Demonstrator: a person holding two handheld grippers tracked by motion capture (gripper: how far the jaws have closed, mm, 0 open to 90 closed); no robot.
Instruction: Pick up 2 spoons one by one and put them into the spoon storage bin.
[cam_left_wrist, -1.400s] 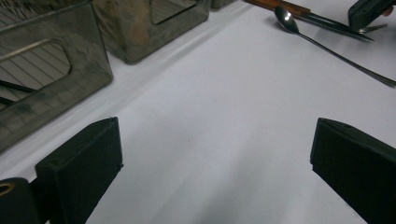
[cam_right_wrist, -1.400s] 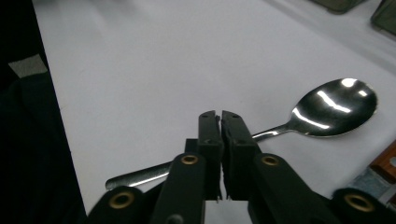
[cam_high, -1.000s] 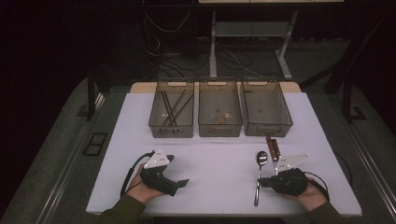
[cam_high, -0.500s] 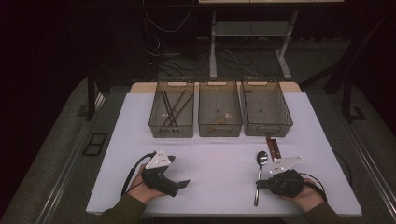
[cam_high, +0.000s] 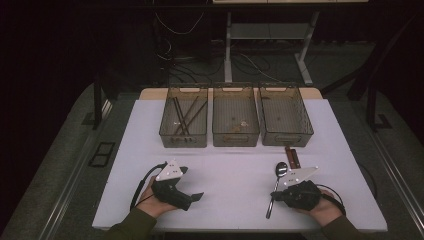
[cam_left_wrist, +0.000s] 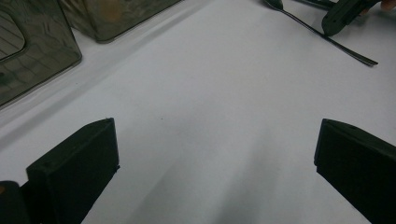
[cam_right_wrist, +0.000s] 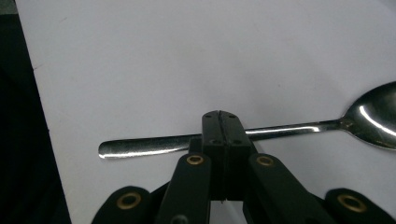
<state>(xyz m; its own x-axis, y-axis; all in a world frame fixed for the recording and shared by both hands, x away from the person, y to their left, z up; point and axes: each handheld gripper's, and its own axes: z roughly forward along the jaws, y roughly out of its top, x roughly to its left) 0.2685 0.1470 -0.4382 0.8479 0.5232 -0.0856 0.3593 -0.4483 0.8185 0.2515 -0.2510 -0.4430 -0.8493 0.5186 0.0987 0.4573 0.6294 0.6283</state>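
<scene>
Lower right of the high view: right gripper (cam_high: 278, 196), held in a hand (cam_high: 320, 205), points left at the spoon's handle.
Right gripper state: in the right gripper view its jaws are pressed together, tips (cam_right_wrist: 221, 122) over the spoon (cam_right_wrist: 299, 127) handle; whether they pinch it cannot be told.
Spoon position: flat on the white table (cam_high: 235, 165), bowl toward the bins, handle toward the near edge (cam_high: 274, 190).
Lower left: left gripper (cam_high: 192, 197), jaws spread wide and empty, over bare table in the left gripper view (cam_left_wrist: 215, 154).
Beside the spoon bowl: a brown-handled utensil (cam_high: 292, 156).
Upper middle: three clear bins side by side; left bin (cam_high: 183, 135) holds dark sticks (cam_high: 184, 116), middle bin (cam_high: 235, 136), right bin (cam_high: 289, 136).
</scene>
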